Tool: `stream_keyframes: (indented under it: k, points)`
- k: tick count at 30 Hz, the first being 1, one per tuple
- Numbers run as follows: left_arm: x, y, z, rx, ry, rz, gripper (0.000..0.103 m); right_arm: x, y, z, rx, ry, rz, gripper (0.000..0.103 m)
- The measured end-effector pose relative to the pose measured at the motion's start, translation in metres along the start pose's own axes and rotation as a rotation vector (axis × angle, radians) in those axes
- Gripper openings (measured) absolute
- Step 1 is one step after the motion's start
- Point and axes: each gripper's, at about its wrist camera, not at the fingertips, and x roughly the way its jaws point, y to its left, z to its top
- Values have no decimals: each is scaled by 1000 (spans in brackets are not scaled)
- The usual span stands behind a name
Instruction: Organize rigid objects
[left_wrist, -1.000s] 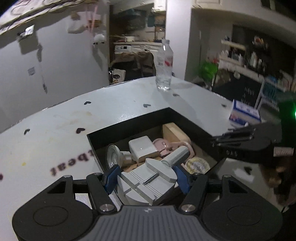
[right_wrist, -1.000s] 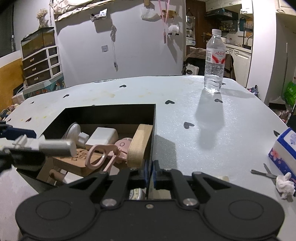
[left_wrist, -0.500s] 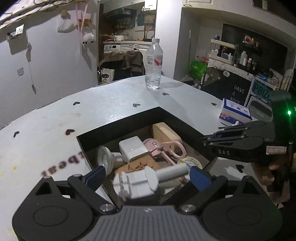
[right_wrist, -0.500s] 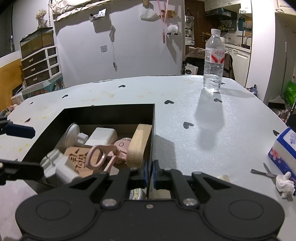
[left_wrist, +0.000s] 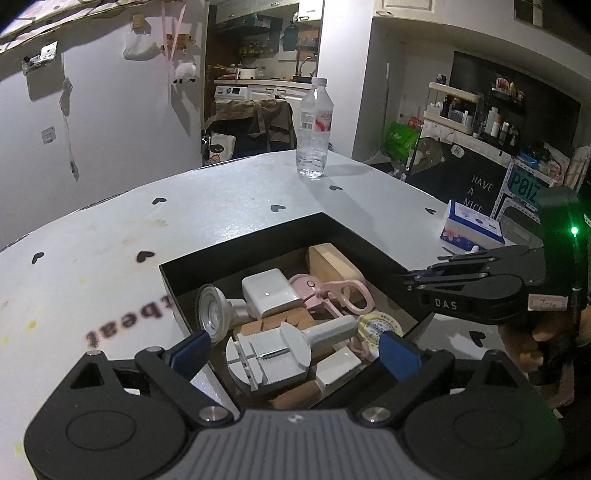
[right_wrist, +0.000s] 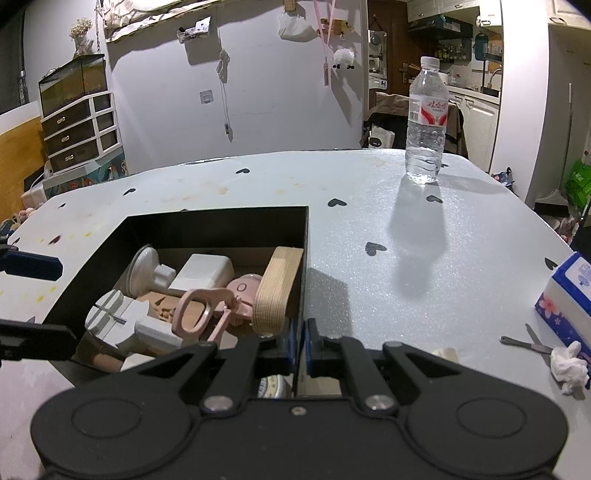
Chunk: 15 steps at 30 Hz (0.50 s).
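Box (left_wrist: 258, 254) crowded (open-topped); table (right_wrist: 424, 266) right seemingly clear.

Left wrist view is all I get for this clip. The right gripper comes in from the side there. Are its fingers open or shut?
Observer: Shut. The right wrist view shows the right gripper with its blue fingers together at the black box's near right corner.
Operator: Pinching the wall?
Observer: I cannot tell. The wall's edge runs straight down to them.
Operator: Something small lies by the tissue box. What is it?
Observer: A crumpled white tissue and a slim metal tool lie on the table in front of the tissue box.
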Motion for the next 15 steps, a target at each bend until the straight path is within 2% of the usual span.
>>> stream_keyframes:
  k: [9,15]
  points:
    - [-13,0,2,-30,-16,18,97,1,-1,0,6,3,0,6]
    - [-29,1,4,-77,-66,61,98,2,-2,0,11,4,2,6]
